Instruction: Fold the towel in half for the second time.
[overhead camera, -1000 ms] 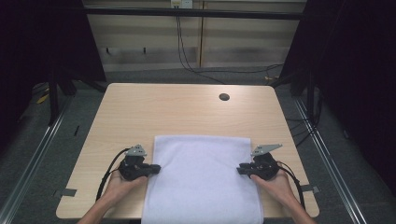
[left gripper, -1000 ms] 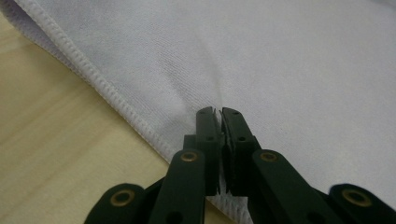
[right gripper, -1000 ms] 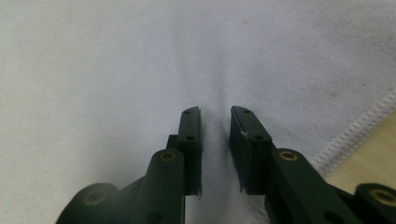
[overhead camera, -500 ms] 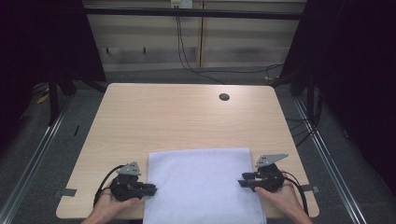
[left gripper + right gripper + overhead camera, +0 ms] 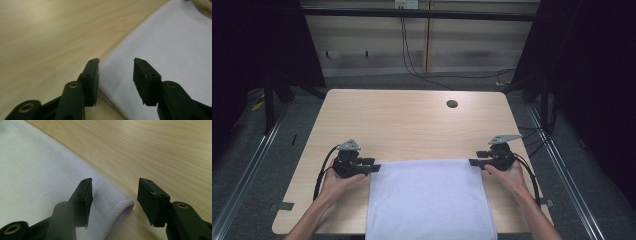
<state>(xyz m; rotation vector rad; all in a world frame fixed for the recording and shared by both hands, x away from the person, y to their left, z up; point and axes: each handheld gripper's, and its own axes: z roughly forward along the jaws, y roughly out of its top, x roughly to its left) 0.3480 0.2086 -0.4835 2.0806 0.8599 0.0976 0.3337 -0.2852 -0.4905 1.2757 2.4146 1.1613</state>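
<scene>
A white cloth [image 5: 429, 197] lies flat on the near part of the wooden counter [image 5: 412, 125], between the two hands. Its near edge hangs over the counter's front edge.

The left tongs [image 5: 374, 168] sit at the cloth's far left corner. In the left gripper view, the left tongs [image 5: 115, 75] have just been opening. Now they are let go, with a wide gap between the two black jaws. The corner of the cloth [image 5: 165, 50] lies in that gap and spreads out ahead and to the right of the jaws. The pads do not squeeze it. Bare counter [image 5: 50, 32] lies to the left of the jaws.

The right tongs [image 5: 473, 162] sit at the cloth's far right corner. In the right gripper view, the right tongs [image 5: 114, 198] have just been opening too, and they are let go as well. The rounded, stitched corner of the cloth [image 5: 50, 177] lies flat between the jaws, and no pad presses on it. The rest of the cloth spreads to the left of the jaws. Bare counter [image 5: 162, 150] lies ahead and to the right.

Farther off, past both tongs, the counter is plain wood with a small dark round hole [image 5: 452, 104] near its far edge.
</scene>
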